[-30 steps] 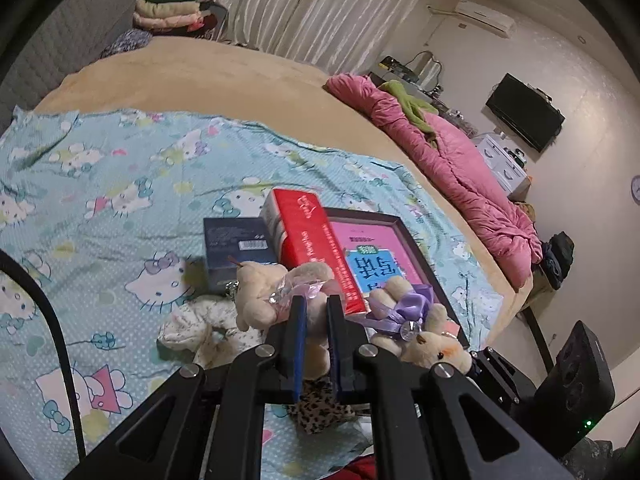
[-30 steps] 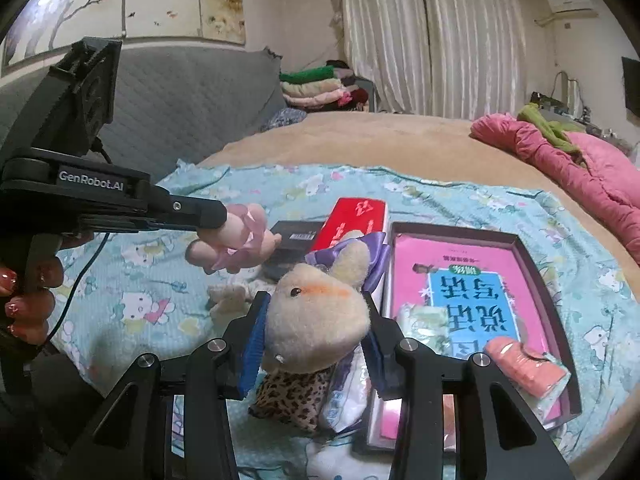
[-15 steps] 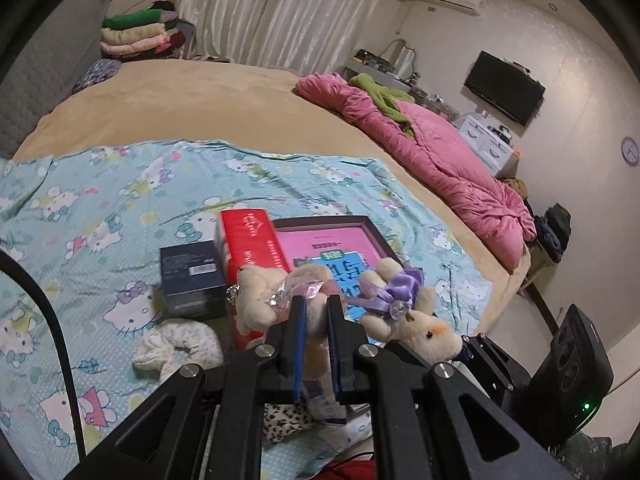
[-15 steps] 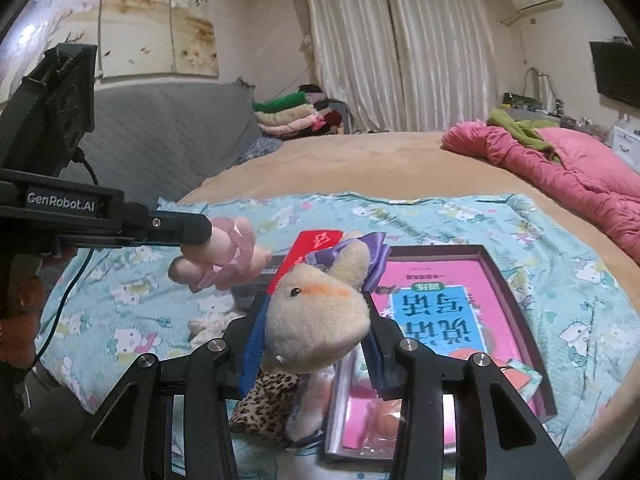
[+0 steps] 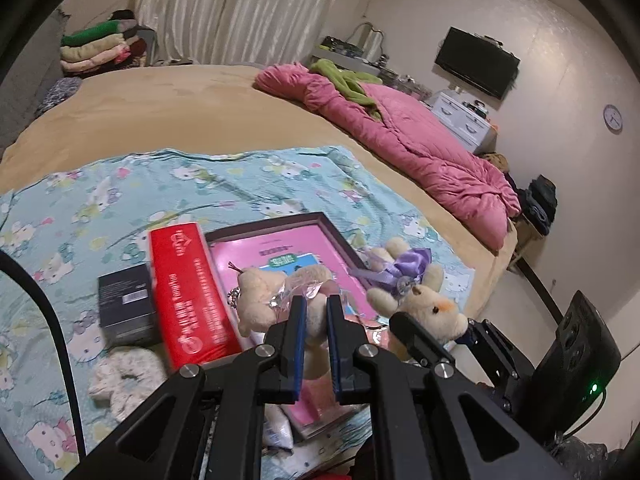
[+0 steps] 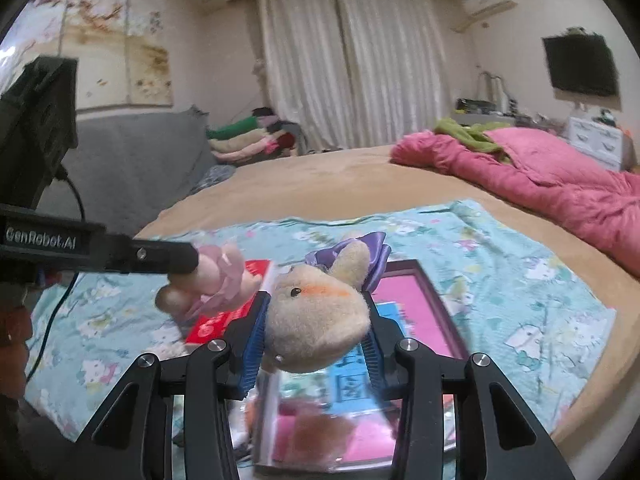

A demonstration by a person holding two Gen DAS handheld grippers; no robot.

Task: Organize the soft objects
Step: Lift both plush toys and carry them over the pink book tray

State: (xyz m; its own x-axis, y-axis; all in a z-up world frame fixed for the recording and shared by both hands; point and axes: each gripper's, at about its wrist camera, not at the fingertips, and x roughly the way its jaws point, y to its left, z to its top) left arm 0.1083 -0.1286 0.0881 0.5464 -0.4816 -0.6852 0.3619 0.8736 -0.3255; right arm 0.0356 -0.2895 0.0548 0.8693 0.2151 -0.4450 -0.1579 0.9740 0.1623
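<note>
My left gripper (image 5: 316,316) is clamped on a cream bear (image 5: 276,292), held in the air above the pink tray (image 5: 280,240) on the bed (image 5: 160,120). My right gripper (image 6: 316,332) pinches a purple-bowed bear (image 6: 320,320) by its head, just right of the first.

Red box (image 5: 188,296), tray (image 5: 280,248) crowd sheet; tan bedspread (image 5: 180,120) beyond open.

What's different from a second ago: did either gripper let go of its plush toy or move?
Both grippers rose and drew back from the cartoon-print sheet, each carrying its toy. The left gripper stays shut on the small cream plush bear; the right gripper still clamps the beige plush with the purple bow. Nothing was released. The red box, dark box and pink tray lie unmoved.
</note>
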